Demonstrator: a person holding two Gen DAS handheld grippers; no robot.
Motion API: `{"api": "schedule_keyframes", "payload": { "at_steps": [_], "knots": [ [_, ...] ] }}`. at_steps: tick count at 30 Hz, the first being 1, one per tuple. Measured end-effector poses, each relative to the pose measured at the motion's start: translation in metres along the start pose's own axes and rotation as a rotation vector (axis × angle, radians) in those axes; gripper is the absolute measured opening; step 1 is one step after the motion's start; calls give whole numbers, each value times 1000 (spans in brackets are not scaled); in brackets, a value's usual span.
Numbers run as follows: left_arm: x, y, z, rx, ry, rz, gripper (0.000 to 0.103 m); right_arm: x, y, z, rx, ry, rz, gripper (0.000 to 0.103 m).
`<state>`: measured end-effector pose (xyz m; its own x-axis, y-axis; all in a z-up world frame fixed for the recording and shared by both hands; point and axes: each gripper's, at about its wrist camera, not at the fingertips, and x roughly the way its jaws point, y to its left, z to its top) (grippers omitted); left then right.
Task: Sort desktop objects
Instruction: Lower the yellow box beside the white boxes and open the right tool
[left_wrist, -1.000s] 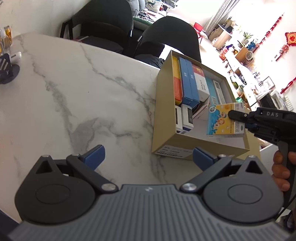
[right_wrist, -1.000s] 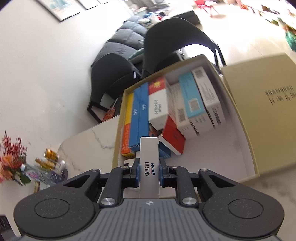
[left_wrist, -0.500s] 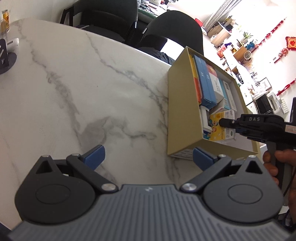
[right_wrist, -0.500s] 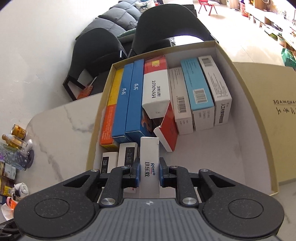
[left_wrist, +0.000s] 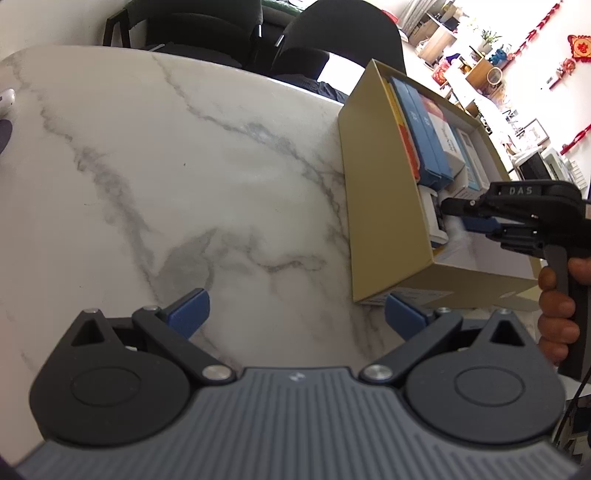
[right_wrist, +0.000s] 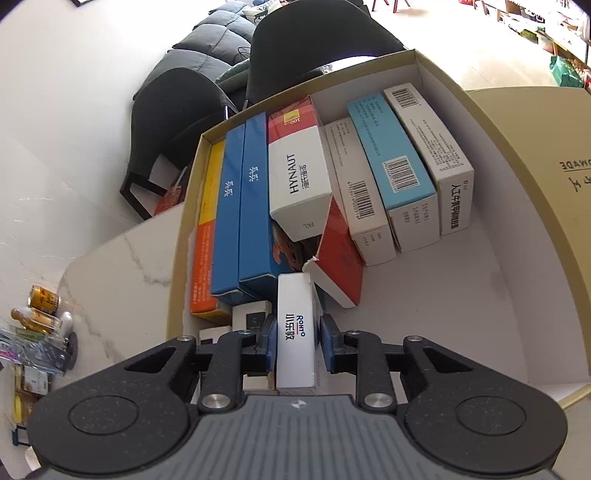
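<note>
While the left gripper (left_wrist: 295, 308) hangs wide open over bare marble table (left_wrist: 184, 166), nothing between its blue pads, all the action is in the box (right_wrist: 546, 236) at the table's right side.

Box contents, right wrist view: yellow-orange carton (right_wrist: 207, 236) against the left wall, two blue cartons (right_wrist: 240, 206) next to it, then a white HYNAUT carton (right_wrist: 299, 177) tilted on top of a red carton (right_wrist: 340, 254). Right of those, three more lie side by side: white carton (right_wrist: 354, 192), light-blue carton (right_wrist: 391, 155), grey-white carton (right_wrist: 432, 147). Small white boxes with black labels (right_wrist: 251, 317) sit at the near left corner. The right half of the box floor is free. The lid (right_wrist: 535, 147) lies just right of the box.

Off to the far left on the table: bottles and cans (right_wrist: 40, 306), well apart from the box. Black chairs (right_wrist: 177, 122) stand behind the table.

Right gripper (right_wrist: 297, 341) is down inside the box, near front. ROHTO carton (right_wrist: 295, 332) stands on edge between its pads, far end close to the blue and red cartons, small white boxes just to its left. Jaws are opening: a gap shows at the right pad; left pad looks at or near the carton, can't tell if it touches. In the left wrist view the carton under the right gripper (left_wrist: 458, 218) is a blur. A hand (left_wrist: 557, 306) holds the gripper's handle.
</note>
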<state>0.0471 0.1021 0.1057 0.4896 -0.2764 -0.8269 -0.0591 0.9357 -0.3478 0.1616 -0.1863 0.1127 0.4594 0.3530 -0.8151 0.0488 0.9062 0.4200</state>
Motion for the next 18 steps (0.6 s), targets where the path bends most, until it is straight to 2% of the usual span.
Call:
{"api": "schedule_keyframes", "payload": {
  "at_steps": [5,9,18],
  "knots": [
    [-3,-5,3,-14,-21,25,103,4,1,-1,-38,19,5,31],
    [-5,-11,3,-48,-41,28,103,4,-8,1,-11,50,44,33],
    [-4,-25,-4,-64,-43,49,103,-16,-28,7,14,52,83,38]
  ]
}}
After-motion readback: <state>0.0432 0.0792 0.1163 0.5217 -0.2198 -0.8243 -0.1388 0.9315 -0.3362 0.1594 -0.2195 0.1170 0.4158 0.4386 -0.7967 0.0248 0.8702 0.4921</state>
